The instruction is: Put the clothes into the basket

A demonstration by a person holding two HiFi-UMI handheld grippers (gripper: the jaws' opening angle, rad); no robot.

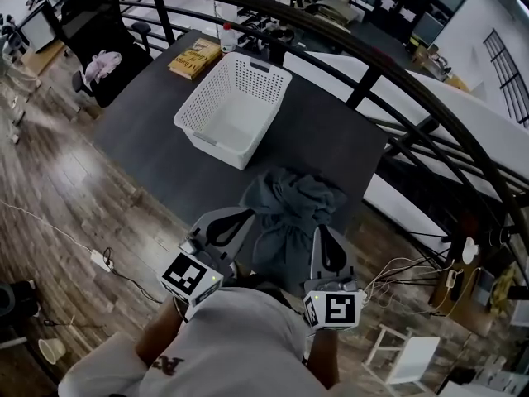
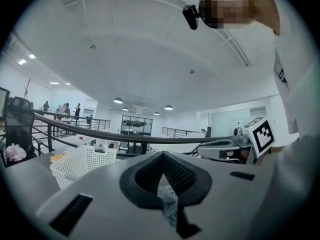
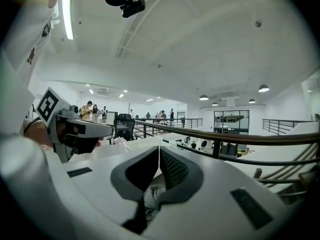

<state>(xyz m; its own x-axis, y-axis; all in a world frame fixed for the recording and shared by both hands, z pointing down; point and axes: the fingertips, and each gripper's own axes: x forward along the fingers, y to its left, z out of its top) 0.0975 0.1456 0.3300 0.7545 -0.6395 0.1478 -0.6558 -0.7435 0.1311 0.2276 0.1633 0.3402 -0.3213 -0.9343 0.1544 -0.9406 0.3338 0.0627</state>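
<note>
A crumpled grey-blue garment point(image 1: 291, 205) hangs bunched between my two grippers, above the near edge of the dark table point(image 1: 153, 151). My left gripper point(image 1: 248, 215) is shut on its left side, and a fold of the cloth point(image 2: 168, 205) shows under the closed jaws. My right gripper point(image 1: 317, 233) is shut on the right side, with cloth point(image 3: 151, 198) showing behind the pads there too. A white perforated basket point(image 1: 192, 106) stands empty farther out on the table, beyond the garment and to its left. The same basket point(image 2: 82, 166) appears in the left gripper view.
A yellow book point(image 1: 195, 58) and a bottle point(image 1: 228, 36) lie at the table's far end behind the basket. A black railing point(image 1: 364, 81) curves along the right side. A black chair point(image 1: 99, 48) stands at the far left. A power strip point(image 1: 101, 260) and its cable lie on the wood floor.
</note>
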